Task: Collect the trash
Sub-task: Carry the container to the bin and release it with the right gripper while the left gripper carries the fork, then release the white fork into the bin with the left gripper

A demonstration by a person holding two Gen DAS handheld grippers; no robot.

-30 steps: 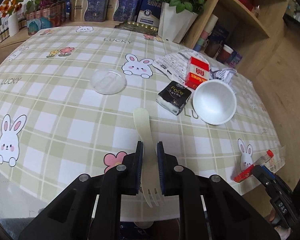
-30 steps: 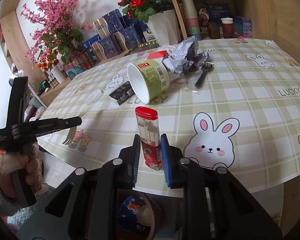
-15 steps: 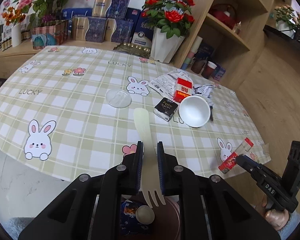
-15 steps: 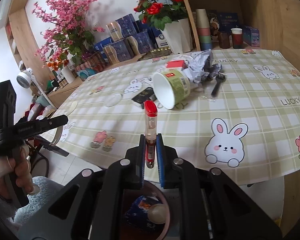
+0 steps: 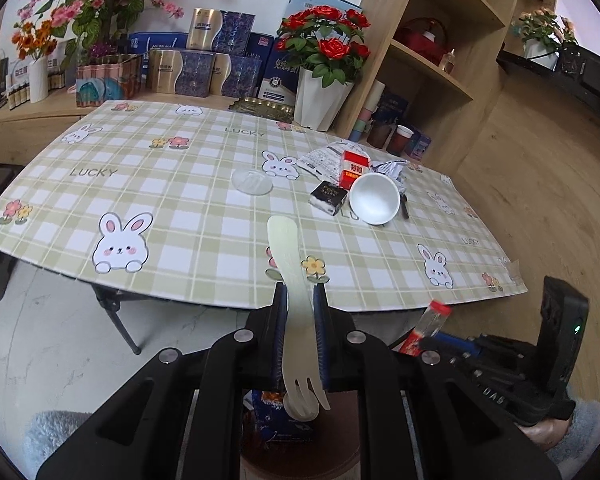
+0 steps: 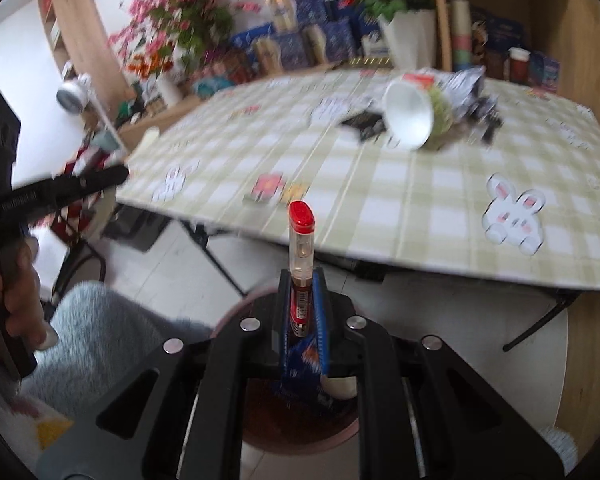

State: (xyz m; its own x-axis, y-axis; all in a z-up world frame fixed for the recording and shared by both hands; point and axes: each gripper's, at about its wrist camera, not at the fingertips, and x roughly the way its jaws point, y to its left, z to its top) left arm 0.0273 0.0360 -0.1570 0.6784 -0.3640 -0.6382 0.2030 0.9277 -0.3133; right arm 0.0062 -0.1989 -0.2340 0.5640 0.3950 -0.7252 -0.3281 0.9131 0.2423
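My left gripper (image 5: 299, 300) is shut on a pale plastic fork (image 5: 290, 276), tines pointing back, held off the table's near edge above a brown trash bin (image 5: 300, 446). My right gripper (image 6: 303, 284) is shut on a clear red-capped tube (image 6: 301, 236), upright above the same bin (image 6: 300, 412); it also shows at the lower right of the left wrist view (image 5: 432, 320). On the table lie a tipped white cup (image 5: 375, 199), a black packet (image 5: 327, 197), a red carton (image 5: 354, 166), crumpled paper (image 5: 324, 158) and a clear lid (image 5: 252, 181).
The checked rabbit tablecloth (image 5: 180, 200) covers a folding table. A white vase of roses (image 5: 320, 96), boxes and wooden shelves (image 5: 432, 60) stand behind. The bin holds a blue wrapper (image 6: 300, 364). The right wrist view is blurred.
Both grippers pulled back from over the table to beyond its near edge, carrying the fork and the tube. The bin now lies beneath both.
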